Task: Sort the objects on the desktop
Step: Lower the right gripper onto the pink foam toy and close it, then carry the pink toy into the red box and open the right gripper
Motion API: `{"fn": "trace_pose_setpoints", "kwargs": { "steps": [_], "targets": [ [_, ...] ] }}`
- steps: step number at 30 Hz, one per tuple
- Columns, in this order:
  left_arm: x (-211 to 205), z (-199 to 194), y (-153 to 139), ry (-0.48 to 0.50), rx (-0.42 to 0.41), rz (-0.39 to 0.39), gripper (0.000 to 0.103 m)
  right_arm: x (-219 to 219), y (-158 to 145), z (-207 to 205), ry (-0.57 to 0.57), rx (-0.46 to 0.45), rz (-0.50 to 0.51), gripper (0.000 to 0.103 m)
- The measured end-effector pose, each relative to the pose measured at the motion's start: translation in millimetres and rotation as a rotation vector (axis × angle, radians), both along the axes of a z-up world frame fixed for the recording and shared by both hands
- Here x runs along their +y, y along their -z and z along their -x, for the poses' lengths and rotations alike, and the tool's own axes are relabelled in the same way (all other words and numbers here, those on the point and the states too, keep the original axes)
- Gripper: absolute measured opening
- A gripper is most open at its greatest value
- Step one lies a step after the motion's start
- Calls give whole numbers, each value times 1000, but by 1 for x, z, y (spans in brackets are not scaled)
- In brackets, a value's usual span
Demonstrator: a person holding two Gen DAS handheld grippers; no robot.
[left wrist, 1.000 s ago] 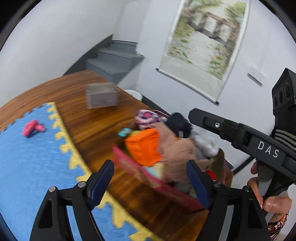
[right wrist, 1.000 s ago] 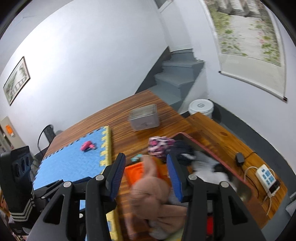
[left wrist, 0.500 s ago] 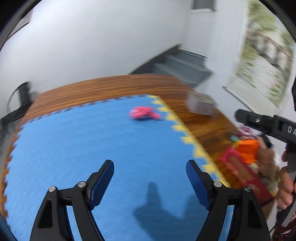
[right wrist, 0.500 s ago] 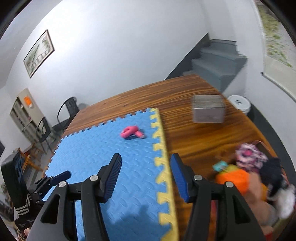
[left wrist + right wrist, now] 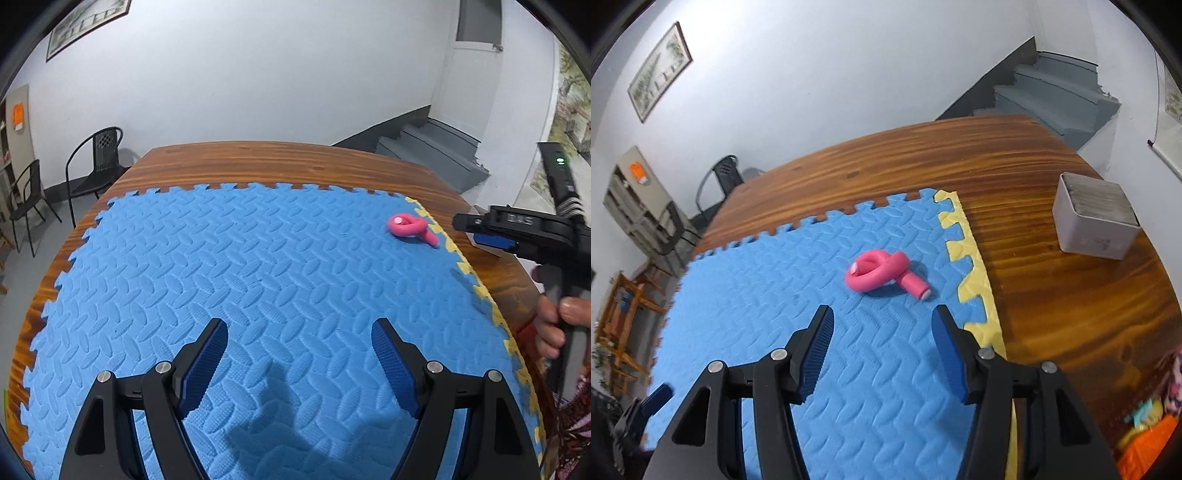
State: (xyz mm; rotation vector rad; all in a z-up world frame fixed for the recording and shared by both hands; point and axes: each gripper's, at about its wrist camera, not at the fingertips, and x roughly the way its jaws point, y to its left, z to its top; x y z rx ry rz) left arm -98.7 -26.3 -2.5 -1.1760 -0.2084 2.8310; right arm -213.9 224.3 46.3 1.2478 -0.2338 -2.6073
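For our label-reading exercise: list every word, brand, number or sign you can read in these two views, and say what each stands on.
"DAS", faint and partly blurred, on the black body of the right gripper, seen from the left wrist view.
Marks on the front of the grey box: too blurred to read.
Orange sign on the wall cabinet: unreadable.
Nothing else legible.

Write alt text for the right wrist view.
The open right hand-held gripper hovers over a blue foam mat, pointed at a looped pink foam tube lying near the mat's yellow edge. A grey box stands on the wooden table beyond.
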Motion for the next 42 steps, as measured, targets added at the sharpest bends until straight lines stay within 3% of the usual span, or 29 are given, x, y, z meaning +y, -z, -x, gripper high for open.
{"fn": "trace_pose_setpoints", "kwargs": {
  "steps": [5,9,16,21,27,33,42],
  "targets": [
    [-3,0,4,-12,-9,-8,82,-10,14,41,13,-23,17,59],
    [-5,-3,5,-17,-12,-13,82,-24,32,65,2,-53,-41,59],
    [-9,-8,4,-15,-19,-18,82,-31,41,64,0,-69,-65,59],
    [-8,-7,3,-21,-18,-20,82,-15,37,46,17,-112,24,52],
    [-7,-9,2,-28,-5,-21,82,7,14,2,25,-72,81,51],
    [-2,-11,5,-14,-5,-12,82,44,-31,-74,74,68,68,51],
    [27,-24,0,47,-26,-12,82,178,-72,-206,349,217,32,51]
  ]
}}
